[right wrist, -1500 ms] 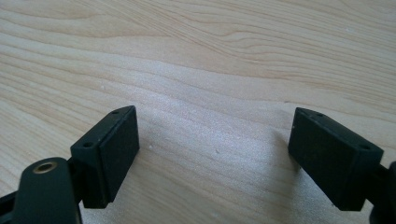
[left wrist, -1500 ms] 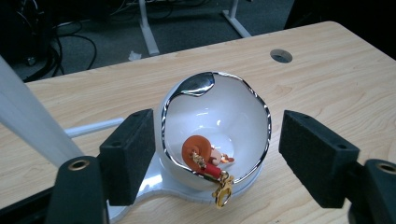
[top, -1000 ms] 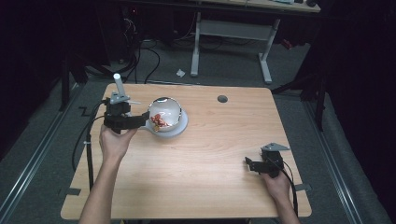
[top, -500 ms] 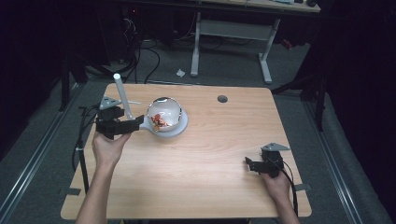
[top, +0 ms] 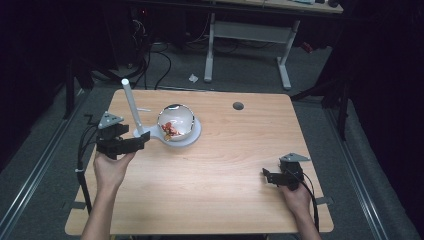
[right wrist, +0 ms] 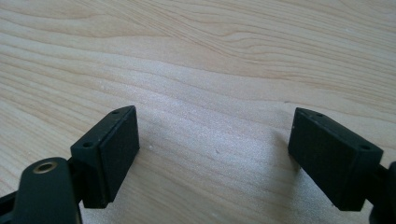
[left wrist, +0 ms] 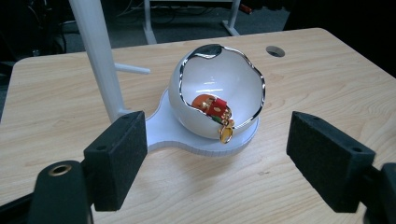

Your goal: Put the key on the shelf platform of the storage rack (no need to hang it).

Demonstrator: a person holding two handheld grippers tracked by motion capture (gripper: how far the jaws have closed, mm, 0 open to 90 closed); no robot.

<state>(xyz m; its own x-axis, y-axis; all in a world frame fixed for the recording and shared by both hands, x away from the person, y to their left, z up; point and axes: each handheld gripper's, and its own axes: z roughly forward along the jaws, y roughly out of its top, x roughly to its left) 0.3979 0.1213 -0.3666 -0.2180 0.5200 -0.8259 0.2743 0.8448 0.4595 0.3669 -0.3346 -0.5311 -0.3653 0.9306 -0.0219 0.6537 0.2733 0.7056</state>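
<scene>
The white bowl (top: 176,123) with a wavy silver rim sits tilted on a white stand base (top: 192,136) in the far-left part of the worktop (top: 220,170), its opening turned toward the near-left. Inside it lies a small heap of jewellery (left wrist: 215,108), red and orange pieces with gold ones; a gold piece hangs over the rim on the near side. A white post (top: 132,107) rises upright from the left lobe of the same base, with a short peg sticking out of it toward the far edge.

The left gripper (top: 135,143) is held just left of the base, near the left edge, pointing toward the bowl. In the left gripper view its 2 jaws stand wide apart and hold nothing; the left jaw is in front of the foot of the post and the edge of the base, though contact cannot be told, and the right jaw is clear of the base, over bare wood. The bowl lies between them and farther off.

The right gripper (top: 270,177) rests low over the worktop near the near-right corner, well apart from the bowl, pointing toward the left edge. Its jaws are also spread wide and empty, with plain wood grain between them in the right gripper view.

A round cable hole (top: 238,106) lies close to the far edge, to the right of the bowl.
</scene>
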